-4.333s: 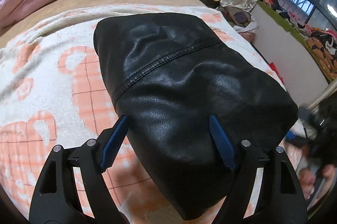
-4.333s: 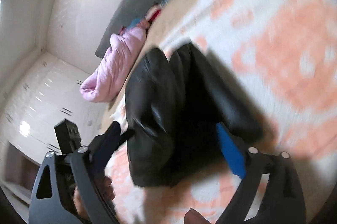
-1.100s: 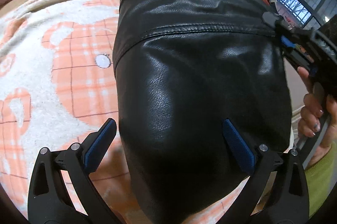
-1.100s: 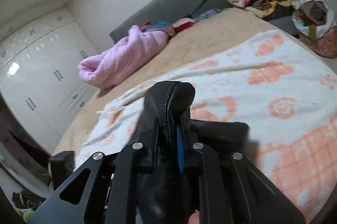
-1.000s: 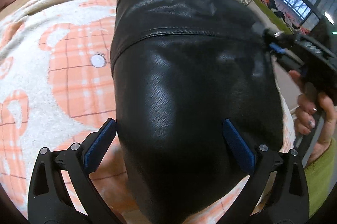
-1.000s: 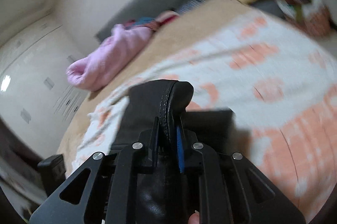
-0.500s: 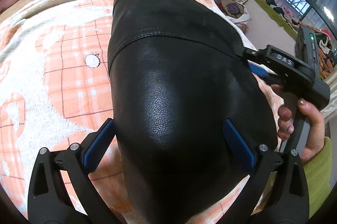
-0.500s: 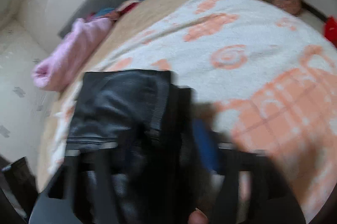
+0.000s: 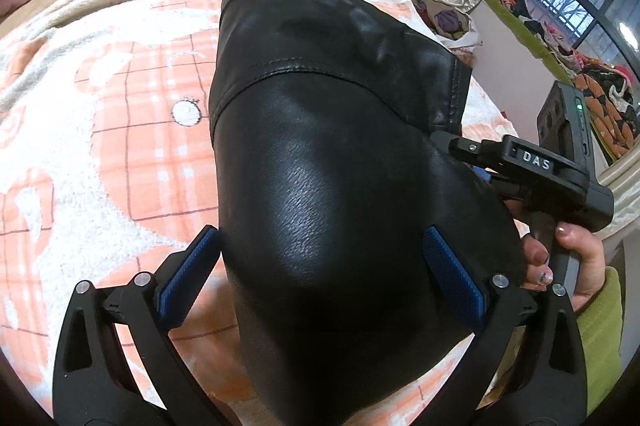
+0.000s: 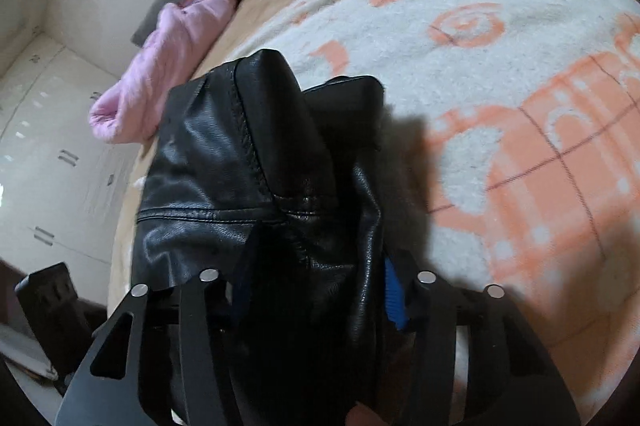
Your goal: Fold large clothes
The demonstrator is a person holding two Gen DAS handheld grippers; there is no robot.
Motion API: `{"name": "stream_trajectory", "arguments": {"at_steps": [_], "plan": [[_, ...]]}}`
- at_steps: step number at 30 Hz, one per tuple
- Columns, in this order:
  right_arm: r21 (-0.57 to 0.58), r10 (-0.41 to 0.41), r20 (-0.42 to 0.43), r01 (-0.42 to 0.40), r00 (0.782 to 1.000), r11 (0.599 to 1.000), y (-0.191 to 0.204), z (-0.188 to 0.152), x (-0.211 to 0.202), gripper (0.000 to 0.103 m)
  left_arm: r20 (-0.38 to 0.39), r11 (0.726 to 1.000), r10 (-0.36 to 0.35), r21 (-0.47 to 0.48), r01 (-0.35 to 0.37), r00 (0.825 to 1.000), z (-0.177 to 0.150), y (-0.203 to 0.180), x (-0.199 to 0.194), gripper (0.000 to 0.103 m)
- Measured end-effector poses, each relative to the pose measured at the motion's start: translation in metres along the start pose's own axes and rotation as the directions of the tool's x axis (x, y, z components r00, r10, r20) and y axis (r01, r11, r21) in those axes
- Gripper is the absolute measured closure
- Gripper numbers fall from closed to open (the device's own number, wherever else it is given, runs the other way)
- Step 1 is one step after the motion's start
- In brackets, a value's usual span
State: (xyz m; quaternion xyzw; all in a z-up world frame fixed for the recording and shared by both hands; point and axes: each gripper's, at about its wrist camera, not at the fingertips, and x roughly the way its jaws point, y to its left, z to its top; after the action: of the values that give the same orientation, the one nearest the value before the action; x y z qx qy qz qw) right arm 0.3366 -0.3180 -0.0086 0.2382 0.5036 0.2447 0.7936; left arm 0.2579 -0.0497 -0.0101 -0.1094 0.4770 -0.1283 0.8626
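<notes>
The bed (image 9: 100, 185), under an orange-and-white blanket (image 10: 500, 25), carried the black jacket (image 9: 340, 165), folded into a thick bundle at the near edge. The bundle's long axis ran away from the left gripper (image 9: 320, 274) toward the headboard side, where a pink quilt (image 10: 160, 65) lay well apart. The left gripper hovered over the near end with jaws spread wide, its pads clear of the leather, grasping nothing. The right gripper (image 10: 316, 286) met the bundle from its right flank, so the right hand (image 9: 568, 266) was the nearer to the loose edge. Its jaws had just been closing, with a fold of jacket between them; whether the pads pressed the leather could not be told. The left view alone showed the right tool's body, the hand on its handle and a green sleeve (image 9: 600, 326); the right view alone showed the stacked layers and seam at that flank.
</notes>
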Motion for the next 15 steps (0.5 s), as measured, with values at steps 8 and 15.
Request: {"name": "stream_trajectory", "arguments": {"at_steps": [8, 15], "plan": [[0.006, 0.082, 0.053, -0.083, 0.995, 0.997, 0.007, -0.002, -0.003, 0.056, -0.001, 1.000, 0.001, -0.024, -0.001, 1.000, 0.003, 0.007, -0.003, 0.008], [-0.087, -0.055, 0.089, 0.063, 0.994, 0.994, 0.022, 0.000, -0.015, 0.038, -0.009, 1.000, 0.011, -0.001, -0.011, 1.000, 0.001, 0.001, -0.004, 0.008]]}}
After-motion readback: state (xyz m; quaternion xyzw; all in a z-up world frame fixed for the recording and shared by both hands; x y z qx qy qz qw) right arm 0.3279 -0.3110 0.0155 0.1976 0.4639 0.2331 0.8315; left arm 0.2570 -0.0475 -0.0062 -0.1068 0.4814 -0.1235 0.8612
